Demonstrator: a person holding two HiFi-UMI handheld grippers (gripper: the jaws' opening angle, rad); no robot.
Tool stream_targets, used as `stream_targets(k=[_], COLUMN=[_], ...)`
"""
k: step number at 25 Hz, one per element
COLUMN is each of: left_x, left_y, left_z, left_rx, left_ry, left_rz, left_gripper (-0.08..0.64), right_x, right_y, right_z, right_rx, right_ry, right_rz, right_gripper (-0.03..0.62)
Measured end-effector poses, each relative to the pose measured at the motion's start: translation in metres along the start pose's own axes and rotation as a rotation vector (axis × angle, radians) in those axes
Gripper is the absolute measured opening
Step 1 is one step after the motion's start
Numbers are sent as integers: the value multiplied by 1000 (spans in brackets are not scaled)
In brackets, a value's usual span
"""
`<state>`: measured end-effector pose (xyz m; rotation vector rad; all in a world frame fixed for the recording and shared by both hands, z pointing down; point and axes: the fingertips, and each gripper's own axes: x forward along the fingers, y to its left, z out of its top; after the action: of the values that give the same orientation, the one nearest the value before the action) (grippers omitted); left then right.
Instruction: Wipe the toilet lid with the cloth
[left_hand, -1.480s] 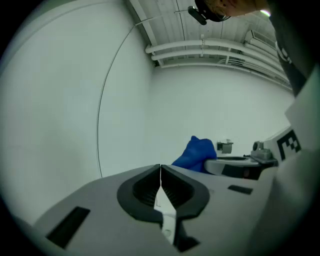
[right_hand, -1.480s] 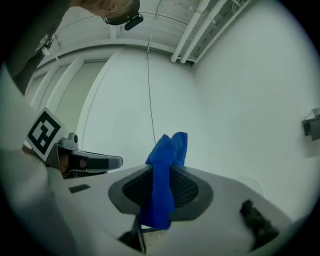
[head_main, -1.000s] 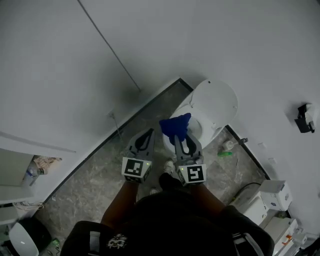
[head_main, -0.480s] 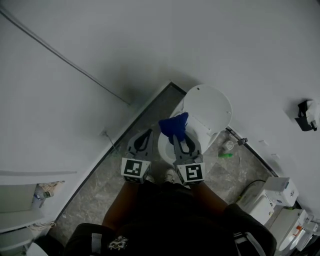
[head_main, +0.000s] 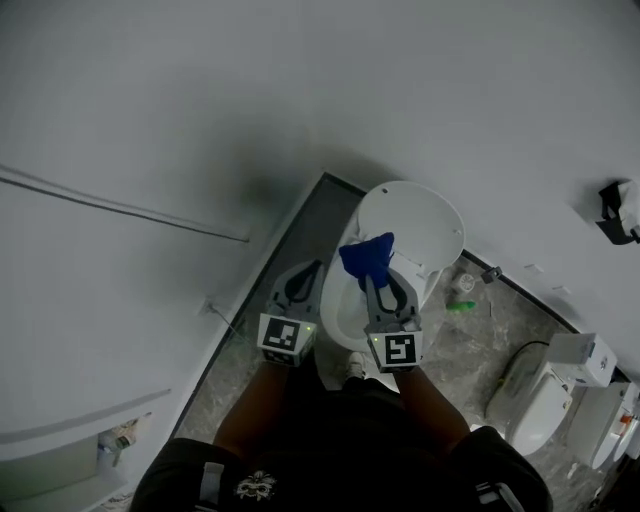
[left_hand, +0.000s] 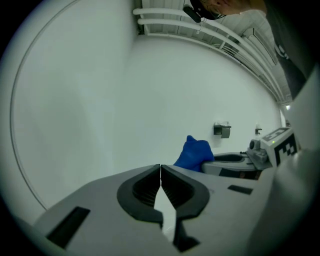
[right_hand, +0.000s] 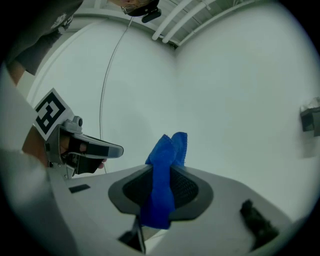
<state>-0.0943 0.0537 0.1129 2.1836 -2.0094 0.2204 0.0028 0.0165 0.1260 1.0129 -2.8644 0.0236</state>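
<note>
Grey stone floor, cloth held over the bowl

Marbled grey floor (head_main: 470, 350) runs under your feet into a white-walled corner. Nearest you, your left gripper (head_main: 309, 268) has its jaws pressed together on nothing, its tip by the left rim of the open toilet bowl (head_main: 334, 312). Just beside it, your right gripper (head_main: 378, 278) pinches the blue cloth (head_main: 366, 254) above the bowl, with a bunch of fabric sticking out past the tips. Beyond the cloth, the toilet lid (head_main: 412, 215) stands raised towards the wall.
</note>
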Motion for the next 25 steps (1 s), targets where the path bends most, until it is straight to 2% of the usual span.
stream_targets(k=[6,10,13,17,20,25], left_x=[58,97,121,155,183,217], left_y=[11,18,26,34,39,33], left_z=[-25,-42,-60,-90,-108,-118], left_rx=[3,-43,-44,-21,-30,16], left_ry=[60,49,71,101,118,114], left_rz=[-180,-267,-305,-361,-377,-411], left_gripper=[12,12,12,12,12,12], right_x=[33,55,72,93,109,131], right_y=[-32,-46,-58,-83,-106,-138], right_z=[-33,-68,-88,-103,-121,-145], right_rx=[-36,-56,-41,-28,-21,-44], right_ry=[85,146,177,171,193,224], right_rz=[-158,-230,-287,-385,-448,-483], right_gripper=[89,89,89,89,89,89])
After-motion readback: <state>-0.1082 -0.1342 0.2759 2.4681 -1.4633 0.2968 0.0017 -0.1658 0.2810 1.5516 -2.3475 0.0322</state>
